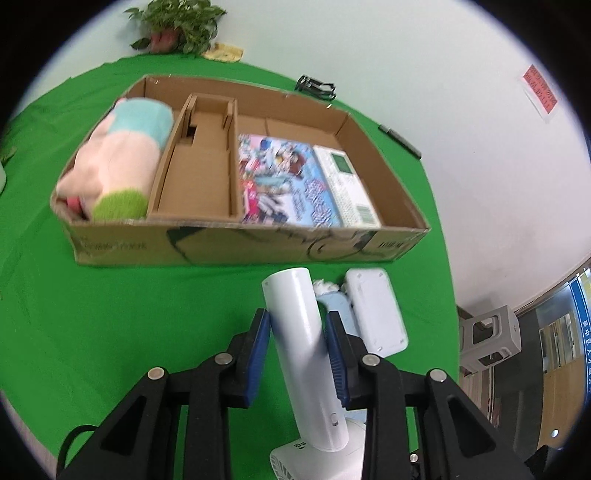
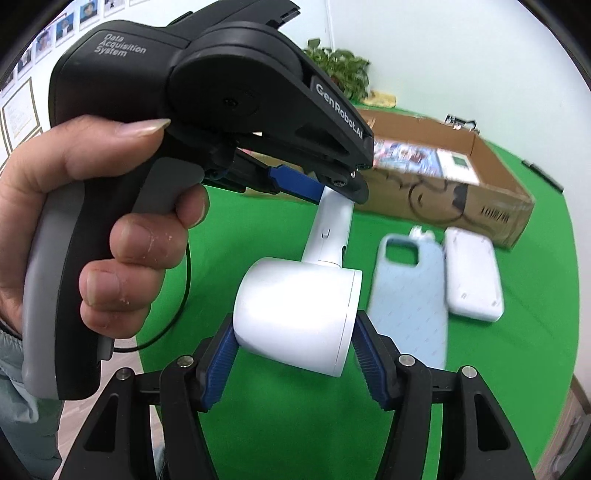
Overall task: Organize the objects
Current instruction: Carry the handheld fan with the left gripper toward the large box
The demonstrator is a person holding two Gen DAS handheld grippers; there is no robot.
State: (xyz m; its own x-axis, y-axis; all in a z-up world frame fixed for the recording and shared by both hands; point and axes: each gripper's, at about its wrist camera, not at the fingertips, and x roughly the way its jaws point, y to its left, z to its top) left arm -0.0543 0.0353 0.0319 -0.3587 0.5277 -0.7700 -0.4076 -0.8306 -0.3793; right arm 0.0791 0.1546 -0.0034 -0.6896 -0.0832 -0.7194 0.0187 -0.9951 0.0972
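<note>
A white handheld fan hangs above the green tablecloth [image 1: 110, 314], held at both ends. My left gripper [image 1: 297, 317] is shut on its round handle [image 1: 306, 362], blue pads pressing both sides. The right wrist view shows the same left gripper [image 2: 332, 195], held by a person's hand [image 2: 110, 221], clamped near the handle's end. My right gripper [image 2: 294, 325] is shut on the fan's drum-shaped head [image 2: 295, 306], one pad on each side. A cardboard box [image 1: 240, 243] with dividers lies beyond the fan, its middle compartment bare.
In the box, a plush toy [image 1: 118, 162] fills the left compartment; a picture book [image 1: 280, 181] and a white device [image 1: 347, 184] lie in the right one. A light-blue phone case [image 2: 406, 295] and a white power bank [image 2: 472, 273] lie before the box. A potted plant [image 1: 177, 26] stands far back.
</note>
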